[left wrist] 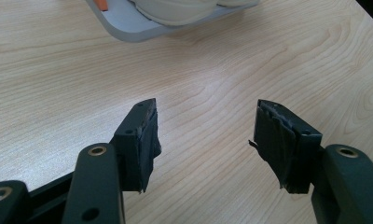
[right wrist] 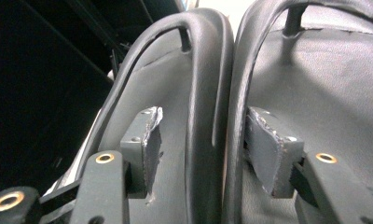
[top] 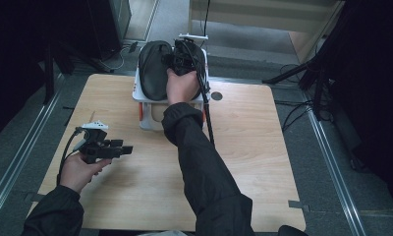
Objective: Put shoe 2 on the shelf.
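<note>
Lowest in the high view, the left gripper (top: 127, 149) hovers at the left of the wooden table (top: 243, 162), held in the person's left hand (top: 79, 169). Its own view shows its jaws wide apart over bare wood with nothing between them.

Farther up, the right arm reaches to the upper middle of the frame, where 2 black shoes (top: 155, 69) stand side by side on a white tray (top: 148, 120) at the table's far edge. The right gripper (right wrist: 198, 135) is among them: its jaws are apart, 1 inside each shoe, straddling the 2 touching collars (right wrist: 224, 84).

From here, closing would pinch both collars at once. I judge the grip could slip on the smooth rolled edges, or a lift could drag the pair unevenly and tip 1 shoe off the tray's far side. The trailing cable (top: 208, 115) could also snag the tray.
</note>
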### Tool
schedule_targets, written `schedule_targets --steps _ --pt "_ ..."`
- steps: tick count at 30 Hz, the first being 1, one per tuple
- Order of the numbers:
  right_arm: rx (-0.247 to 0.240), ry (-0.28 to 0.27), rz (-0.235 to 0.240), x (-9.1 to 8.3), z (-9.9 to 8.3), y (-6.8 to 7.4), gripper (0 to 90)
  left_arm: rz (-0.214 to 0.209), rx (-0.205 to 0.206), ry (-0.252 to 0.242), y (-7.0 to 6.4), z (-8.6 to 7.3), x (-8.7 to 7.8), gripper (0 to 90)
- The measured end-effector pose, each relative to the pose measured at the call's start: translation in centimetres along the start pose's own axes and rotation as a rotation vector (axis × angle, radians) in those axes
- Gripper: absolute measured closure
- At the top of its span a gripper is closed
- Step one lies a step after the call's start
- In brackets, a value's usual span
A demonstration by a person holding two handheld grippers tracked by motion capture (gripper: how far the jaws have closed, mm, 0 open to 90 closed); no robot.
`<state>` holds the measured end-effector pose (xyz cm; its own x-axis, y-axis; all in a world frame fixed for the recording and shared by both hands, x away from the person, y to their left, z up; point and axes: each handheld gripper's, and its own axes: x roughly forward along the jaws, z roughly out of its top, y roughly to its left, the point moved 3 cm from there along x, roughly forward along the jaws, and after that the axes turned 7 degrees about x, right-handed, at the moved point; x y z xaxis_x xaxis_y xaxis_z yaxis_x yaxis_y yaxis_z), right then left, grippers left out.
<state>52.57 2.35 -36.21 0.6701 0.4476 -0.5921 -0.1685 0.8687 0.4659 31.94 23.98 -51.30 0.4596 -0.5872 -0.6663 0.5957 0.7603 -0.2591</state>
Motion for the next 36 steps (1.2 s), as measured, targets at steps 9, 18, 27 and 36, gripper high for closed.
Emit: schedule_targets --steps 9,18,27,36 --pt "-0.038 0.015 0.044 -1.4 -0.7 -0.4 46.4 0.007 -0.005 0.007 0.1 0.0 0.2 40.3" --pt "-0.078 0.019 0.076 -3.2 -1.8 -1.0 46.5 0.014 -0.008 0.013 0.2 -0.1 0.4 40.3" --pt "-0.111 0.067 0.127 -4.7 -3.0 -1.7 46.2 0.02 -0.008 0.013 0.2 -0.1 0.4 40.3" --pt "-0.158 0.106 0.167 -6.4 -4.7 -2.2 46.2 0.021 0.001 0.02 0.0 -0.1 0.5 40.3"
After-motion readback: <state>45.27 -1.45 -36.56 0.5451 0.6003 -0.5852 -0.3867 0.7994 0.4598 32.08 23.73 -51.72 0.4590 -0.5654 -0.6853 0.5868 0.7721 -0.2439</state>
